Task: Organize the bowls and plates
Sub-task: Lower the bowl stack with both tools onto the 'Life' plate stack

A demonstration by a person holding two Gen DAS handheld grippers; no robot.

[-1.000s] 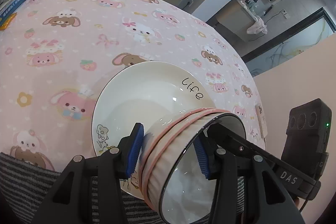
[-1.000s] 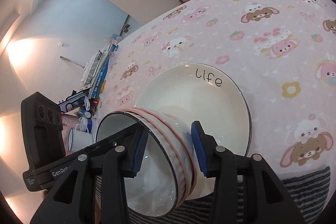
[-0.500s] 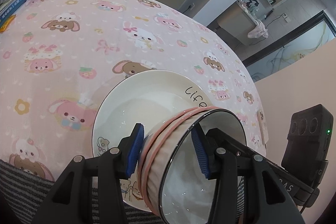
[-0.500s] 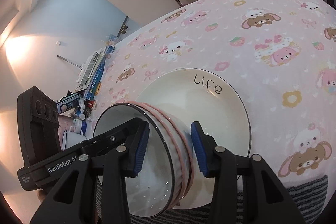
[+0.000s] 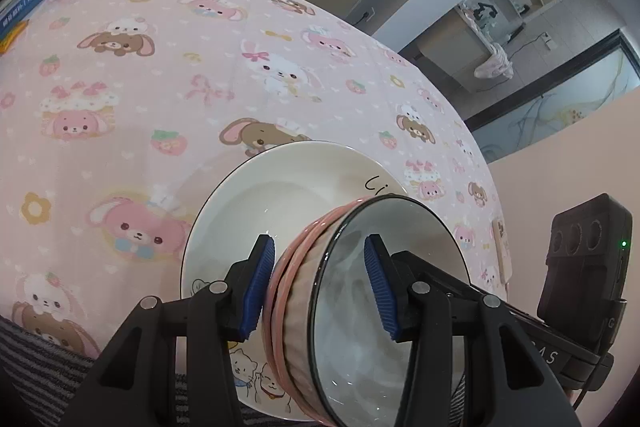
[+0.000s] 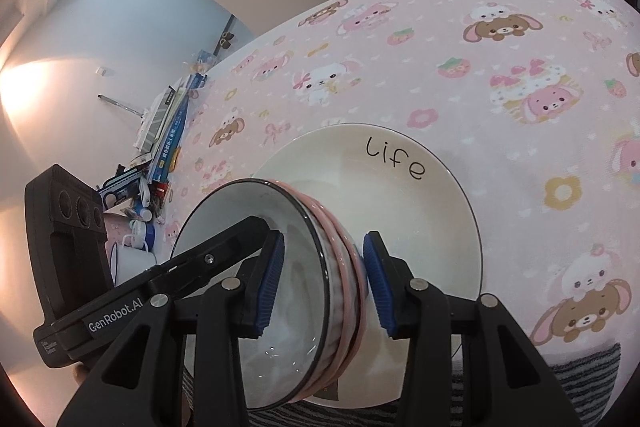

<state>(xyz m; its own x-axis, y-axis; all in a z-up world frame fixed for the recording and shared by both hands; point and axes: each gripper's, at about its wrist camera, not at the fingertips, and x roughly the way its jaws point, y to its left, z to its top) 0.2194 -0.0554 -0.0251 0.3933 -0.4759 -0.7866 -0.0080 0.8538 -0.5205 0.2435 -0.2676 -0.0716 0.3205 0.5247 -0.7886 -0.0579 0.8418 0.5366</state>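
Left wrist view: the left gripper [image 5: 320,283] and right gripper [image 6: 324,279] both clamp the tilted bowl [image 5: 360,307] over the plate [image 5: 280,195]; books [image 6: 168,131] lie far across the tablecloth [image 5: 160,87].

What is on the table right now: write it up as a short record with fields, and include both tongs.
held: stack of bowls, pink-ribbed, tilted over the plate
left tongs: clamped across the stack's rim
right tongs: clamped across the opposite rim
plate: white, lettered "life", on the tablecloth
tablecloth: pink, cartoon bunnies
far edge: books, mug
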